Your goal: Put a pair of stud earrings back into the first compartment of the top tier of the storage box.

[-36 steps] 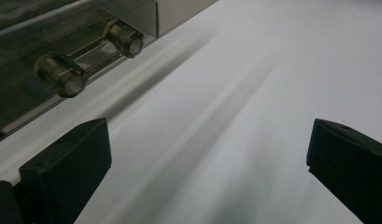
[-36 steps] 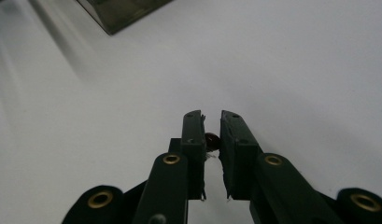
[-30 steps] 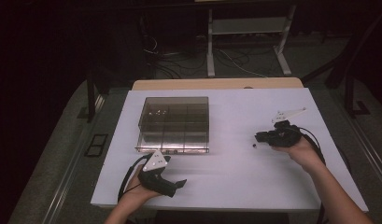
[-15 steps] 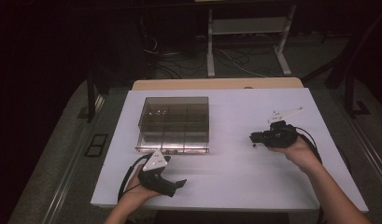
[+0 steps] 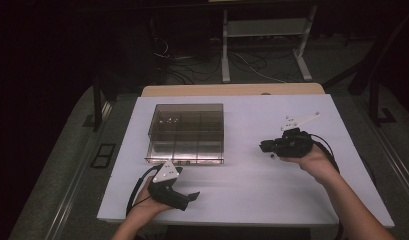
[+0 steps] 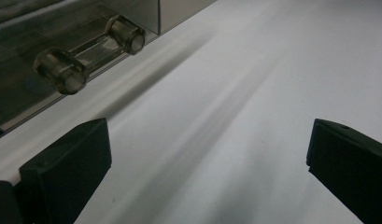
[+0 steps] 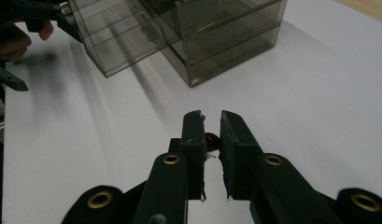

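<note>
The right gripper (image 7: 212, 126) has its jaws drawn narrow on a small dark red bead (image 7: 211, 138), pinched between the pads and lifted off the table (image 5: 252, 180) right of the box (image 5: 186, 131) — likely bound for one of its compartments. The left gripper (image 5: 184, 197) rests near the box's near edge, jaws wide, holding nothing — perhaps ready to steady it.

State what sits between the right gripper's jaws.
The right gripper has its jaws nearly closed on a small dark red object above the white table. The jaws cover most of it, so its shape stays unclear.
</note>
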Demonstrator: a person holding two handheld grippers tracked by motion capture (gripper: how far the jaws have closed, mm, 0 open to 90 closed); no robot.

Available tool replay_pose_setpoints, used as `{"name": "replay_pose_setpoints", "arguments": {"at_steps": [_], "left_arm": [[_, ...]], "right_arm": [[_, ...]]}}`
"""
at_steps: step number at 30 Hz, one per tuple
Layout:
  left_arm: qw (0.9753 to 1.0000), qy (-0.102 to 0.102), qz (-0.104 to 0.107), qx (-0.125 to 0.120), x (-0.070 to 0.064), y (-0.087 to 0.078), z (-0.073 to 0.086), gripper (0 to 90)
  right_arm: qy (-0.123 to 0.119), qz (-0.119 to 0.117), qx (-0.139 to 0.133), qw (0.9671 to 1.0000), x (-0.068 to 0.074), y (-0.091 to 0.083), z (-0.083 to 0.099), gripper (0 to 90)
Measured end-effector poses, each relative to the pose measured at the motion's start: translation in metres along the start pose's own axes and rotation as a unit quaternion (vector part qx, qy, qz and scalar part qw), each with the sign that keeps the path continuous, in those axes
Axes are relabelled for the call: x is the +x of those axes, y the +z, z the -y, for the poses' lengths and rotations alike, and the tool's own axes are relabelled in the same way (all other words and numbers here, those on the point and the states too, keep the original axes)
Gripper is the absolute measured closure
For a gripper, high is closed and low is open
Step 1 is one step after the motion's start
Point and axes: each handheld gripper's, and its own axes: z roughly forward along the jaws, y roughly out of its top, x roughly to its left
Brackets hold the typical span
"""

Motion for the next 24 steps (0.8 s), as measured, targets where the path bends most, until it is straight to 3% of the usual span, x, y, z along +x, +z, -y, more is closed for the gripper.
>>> {"name": "replay_pose_setpoints", "arguments": {"at_steps": [24], "left_arm": [[1.0, 0.0, 0.0, -0.004, 0.001, -0.002, 0.001, 0.0]], "right_arm": [[-0.047, -0.058, -0.008, 0.9972, 0.032, 0.024, -0.044, 79.0]]}}
